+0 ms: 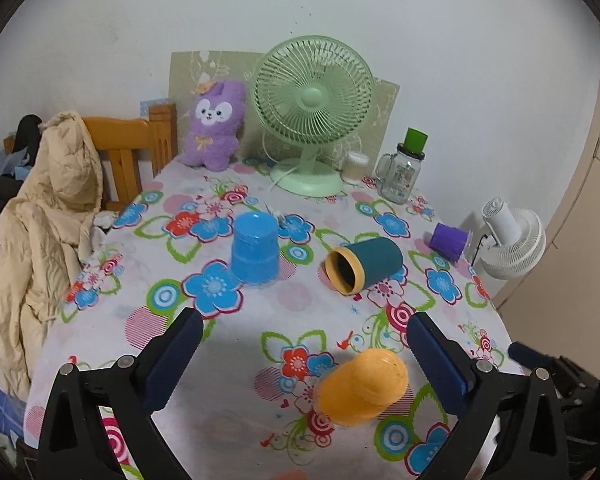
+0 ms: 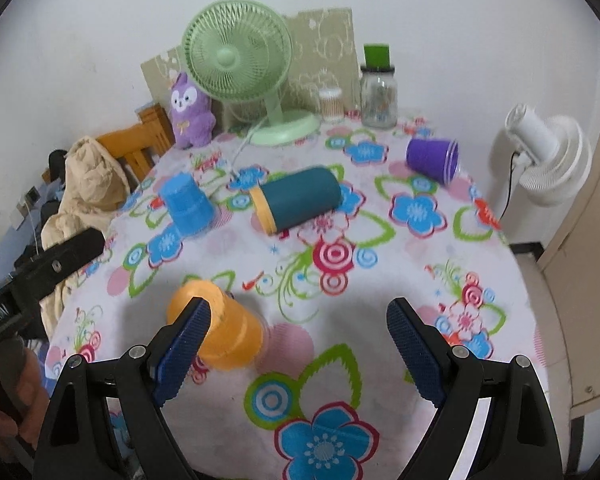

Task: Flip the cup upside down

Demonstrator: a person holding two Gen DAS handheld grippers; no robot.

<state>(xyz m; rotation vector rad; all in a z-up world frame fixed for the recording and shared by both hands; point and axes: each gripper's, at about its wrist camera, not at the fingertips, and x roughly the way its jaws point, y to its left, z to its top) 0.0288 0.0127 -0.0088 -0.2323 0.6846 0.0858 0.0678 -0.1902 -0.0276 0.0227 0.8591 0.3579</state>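
Observation:
An orange cup (image 1: 362, 386) stands upside down on the flowered tablecloth near the front edge; it also shows in the right wrist view (image 2: 224, 330). A blue cup (image 1: 255, 251) (image 2: 188, 205) stands upside down further back. A teal cup with a yellow rim (image 1: 362, 266) (image 2: 298, 199) lies on its side mid-table. A purple cup (image 1: 449, 241) (image 2: 434, 159) lies on its side at the right edge. My left gripper (image 1: 304, 354) is open and empty, the orange cup between its fingers. My right gripper (image 2: 298, 342) is open and empty, its left finger in front of the orange cup.
At the back stand a green desk fan (image 1: 314, 114), a purple plush toy (image 1: 214, 128), a glass jar with a green cup on it (image 1: 402, 174) and a small white container (image 1: 355, 166). A wooden chair with a beige jacket (image 1: 48, 220) is left; a white fan (image 1: 514, 240) right.

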